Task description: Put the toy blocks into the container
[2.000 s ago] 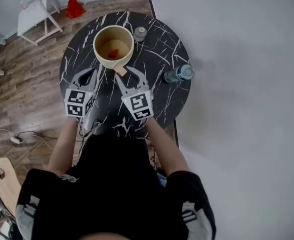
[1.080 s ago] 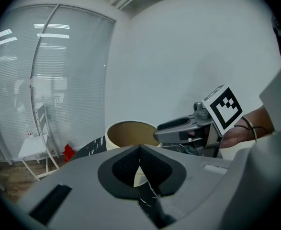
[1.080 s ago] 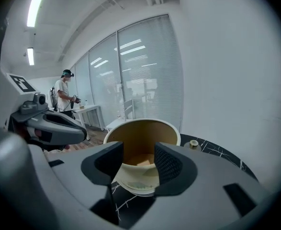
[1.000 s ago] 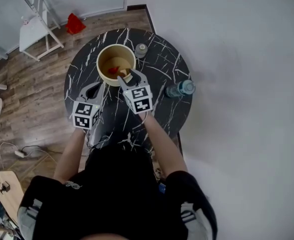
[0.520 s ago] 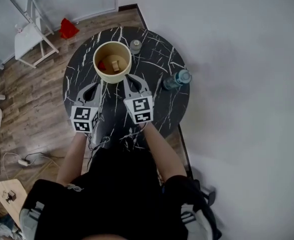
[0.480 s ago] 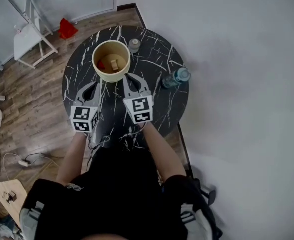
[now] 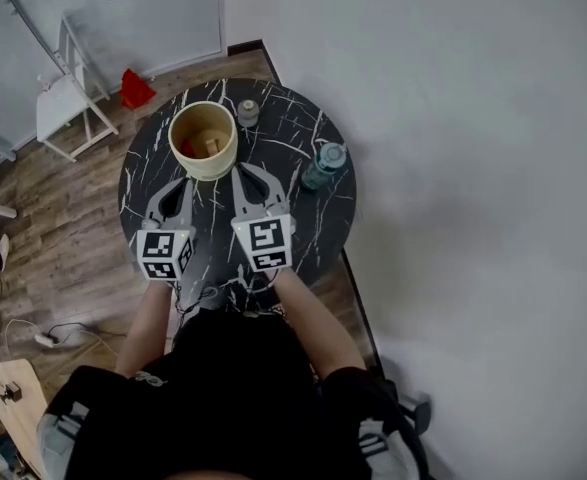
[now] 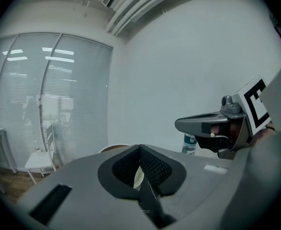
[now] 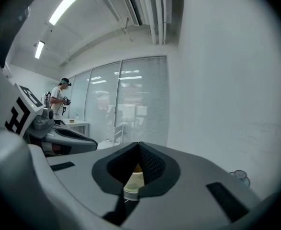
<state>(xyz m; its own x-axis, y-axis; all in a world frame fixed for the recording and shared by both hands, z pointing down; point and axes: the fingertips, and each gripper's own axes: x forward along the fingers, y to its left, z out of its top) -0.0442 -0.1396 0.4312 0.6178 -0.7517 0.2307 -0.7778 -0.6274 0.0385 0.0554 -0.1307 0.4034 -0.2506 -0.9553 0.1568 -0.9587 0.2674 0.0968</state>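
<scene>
A wooden plank floor (image 7: 43, 218) lies under a round black table with white marble veining (image 7: 303, 230), and a person in a black top (image 7: 233, 388) stands at its near edge with both arms stretched over it. On the floor beyond the table stand a white slatted chair (image 7: 68, 98) and a small red object (image 7: 136, 88). A cream cylindrical container with an open top (image 7: 176, 156) sits on the far left part of the table. The left gripper (image 7: 180, 182) is held over the table just short of the container's near wall. Its own view shows its two black ribbed pads pressed together with nothing between them. The right gripper (image 7: 239, 169) is held beside it, also pointing toward the container. Its jaws are likewise closed on nothing, and a sliver of the cream container shows beyond them. A clear water bottle with a teal cap (image 7: 320, 166) stands near the table's right edge, well apart from the container. A small grey lidded jar (image 7: 247, 114) stands just beside the container's far right side. Inside the container lie the toy blocks: a tan wooden block (image 7: 213, 146) near the middle and a red block (image 7: 186, 148) against the left wall.
</scene>
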